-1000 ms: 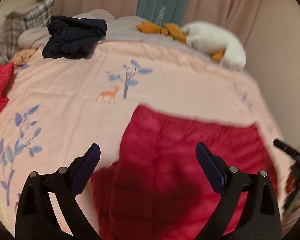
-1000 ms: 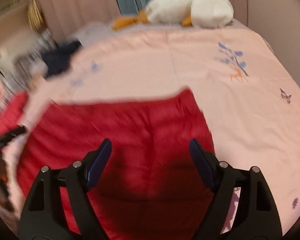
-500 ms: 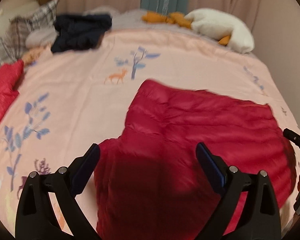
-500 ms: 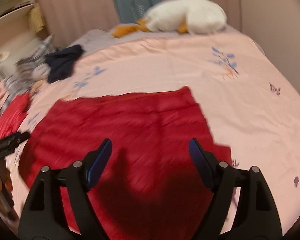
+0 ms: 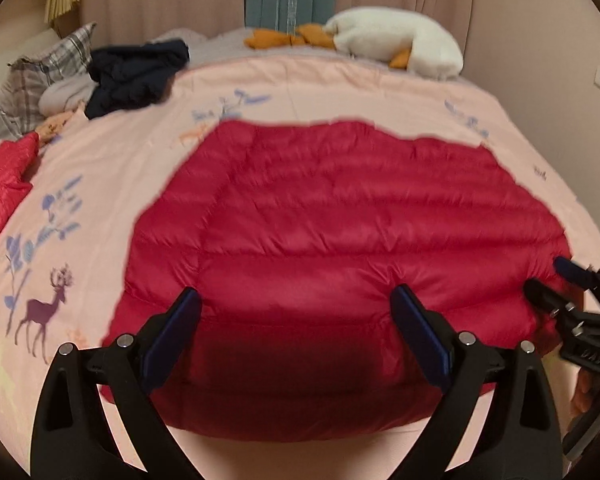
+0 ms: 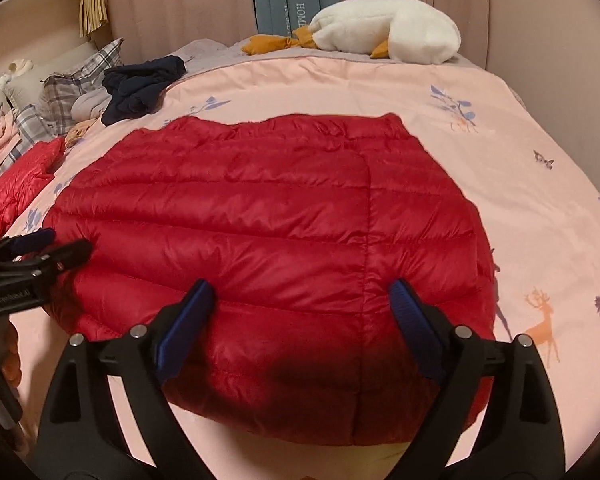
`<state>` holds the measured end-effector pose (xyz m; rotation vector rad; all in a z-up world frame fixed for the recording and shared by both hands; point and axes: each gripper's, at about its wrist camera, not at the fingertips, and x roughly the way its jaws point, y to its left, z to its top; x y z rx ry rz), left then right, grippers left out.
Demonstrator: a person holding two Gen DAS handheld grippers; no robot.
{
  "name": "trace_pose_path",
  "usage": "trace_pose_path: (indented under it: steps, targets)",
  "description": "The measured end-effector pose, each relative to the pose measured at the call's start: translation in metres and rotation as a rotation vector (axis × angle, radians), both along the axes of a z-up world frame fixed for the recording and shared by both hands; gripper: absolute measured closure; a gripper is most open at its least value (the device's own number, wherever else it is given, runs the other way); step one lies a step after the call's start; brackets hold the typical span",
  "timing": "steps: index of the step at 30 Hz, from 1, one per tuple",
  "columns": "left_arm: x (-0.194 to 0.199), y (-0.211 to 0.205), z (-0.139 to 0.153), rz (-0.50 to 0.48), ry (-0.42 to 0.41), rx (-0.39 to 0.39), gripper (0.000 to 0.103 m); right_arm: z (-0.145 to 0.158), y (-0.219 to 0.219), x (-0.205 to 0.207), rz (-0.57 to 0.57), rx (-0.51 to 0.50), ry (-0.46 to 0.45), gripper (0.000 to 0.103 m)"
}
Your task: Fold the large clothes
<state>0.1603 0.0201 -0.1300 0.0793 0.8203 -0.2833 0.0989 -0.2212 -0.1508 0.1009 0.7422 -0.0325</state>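
A dark garment (image 6: 142, 86), a plush goose (image 6: 384, 30) and plaid pillows (image 6: 76, 76) sit far back on the bed (image 6: 520, 208). The red jacket (image 6: 268, 216) lies flat — both the left gripper (image 5: 296, 334) and the right gripper (image 6: 300, 324) are wide open above it, holding nothing.

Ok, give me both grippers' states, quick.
Left gripper: open, holding nothing, over the near edge of the red down jacket.
Right gripper: open, holding nothing, over the same jacket.

Bed (image 6: 300, 80), pink printed cover: red puffer jacket (image 6: 268, 216) spread flat; navy garment (image 6: 140, 84), plaid pillows (image 6: 80, 76), goose plush (image 6: 384, 32) near head.
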Motion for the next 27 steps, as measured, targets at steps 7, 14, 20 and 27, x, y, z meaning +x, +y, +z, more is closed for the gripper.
trace_pose_path:
  steps: [7,14,20,27]
  targets:
    - [-0.005,0.002,0.002,0.019,0.02,0.004,0.006,0.019,-0.013,-0.026,-0.036,0.049,-0.047,0.012]
    - [-0.02,0.021,0.003,0.067,0.001,0.013,0.006,-0.004,-0.051,-0.03,-0.119,0.127,0.02,0.011]
    - [-0.016,0.022,-0.005,0.069,0.055,-0.004,0.005,0.008,-0.059,-0.035,-0.139,0.199,0.036,0.011]
    - [-0.046,0.019,0.051,0.061,-0.031,0.012,0.005,0.08,-0.032,-0.065,-0.078,0.167,-0.04,0.004]
